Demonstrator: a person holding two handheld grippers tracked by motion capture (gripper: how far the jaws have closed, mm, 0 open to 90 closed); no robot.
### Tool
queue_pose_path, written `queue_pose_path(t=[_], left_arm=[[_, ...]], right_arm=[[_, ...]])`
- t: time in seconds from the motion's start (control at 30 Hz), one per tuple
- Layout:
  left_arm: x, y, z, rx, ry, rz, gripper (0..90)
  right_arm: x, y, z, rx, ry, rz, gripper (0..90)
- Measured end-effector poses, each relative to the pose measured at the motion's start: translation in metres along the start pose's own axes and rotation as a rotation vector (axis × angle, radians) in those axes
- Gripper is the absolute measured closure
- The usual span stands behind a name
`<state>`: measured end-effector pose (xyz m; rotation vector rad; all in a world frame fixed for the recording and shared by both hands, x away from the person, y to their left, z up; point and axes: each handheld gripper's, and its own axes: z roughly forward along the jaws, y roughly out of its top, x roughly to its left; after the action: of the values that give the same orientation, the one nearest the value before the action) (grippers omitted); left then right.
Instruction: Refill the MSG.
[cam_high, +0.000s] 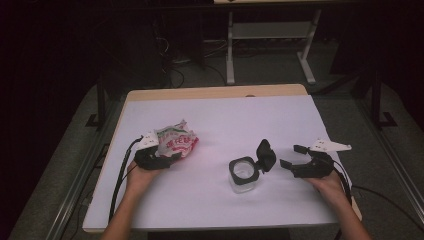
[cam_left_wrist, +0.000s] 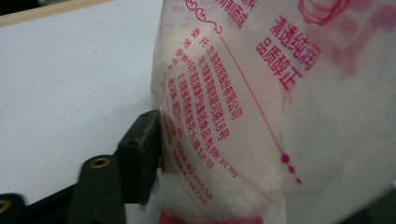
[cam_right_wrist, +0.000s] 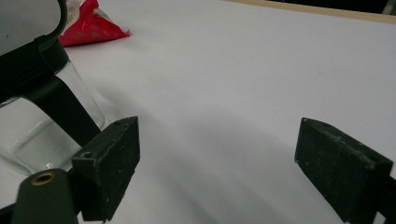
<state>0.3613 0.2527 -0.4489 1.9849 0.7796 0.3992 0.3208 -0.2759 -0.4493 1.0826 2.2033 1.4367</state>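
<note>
White table (cam_high: 215, 200) | left gripper (cam_high: 159, 156) jaws clamp pink-printed bag (cam_high: 176, 141) — one jaw hidden | right gripper (cam_high: 294, 156) jaws apart beside jar (cam_high: 243, 175)

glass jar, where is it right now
In the high view the glass jar stands lid-open on the white table, right of centre, just left of the right tool.

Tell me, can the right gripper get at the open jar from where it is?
Probably yes: the right gripper is open beside the jar, only bare table between them, though the flipped-up lid faces it.
</note>
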Motion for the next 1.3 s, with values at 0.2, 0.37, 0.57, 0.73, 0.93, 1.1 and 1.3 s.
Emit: queue_pose_path(t=[0.2, 0.37, 0.57, 0.73, 0.93, 1.1, 1.3], left_arm=[[0.0, 0.002, -0.002, -0.002, 0.007, 0.006, 46.0], [0.002, 0.002, -0.005, -0.014, -0.012, -0.041, 48.3], [0.006, 0.005, -0.016, -0.014, -0.048, -0.078, 50.9], [0.006, 0.008, -0.027, -0.006, -0.077, -0.089, 52.2], [0.002, 0.013, -0.037, 0.005, -0.121, -0.116, 53.7], [-0.005, 0.028, -0.043, 0.042, -0.15, -0.069, 54.7], [-0.015, 0.049, -0.051, 0.067, -0.196, -0.028, 55.6]], right_arm=[[0.0, 0.0, 0.0, 0.001, -0.002, 0.0, 13.6], [-0.001, -0.001, -0.001, -0.002, -0.006, 0.004, 13.7], [-0.003, -0.002, -0.003, -0.004, -0.009, 0.008, 13.7], [-0.003, -0.002, -0.003, -0.004, -0.01, 0.006, 13.7], [-0.004, -0.002, -0.003, -0.006, -0.011, 0.009, 13.7], [-0.004, -0.002, -0.003, -0.005, -0.011, 0.01, 13.7], [-0.005, -0.003, -0.004, -0.008, -0.013, 0.013, 13.8]])
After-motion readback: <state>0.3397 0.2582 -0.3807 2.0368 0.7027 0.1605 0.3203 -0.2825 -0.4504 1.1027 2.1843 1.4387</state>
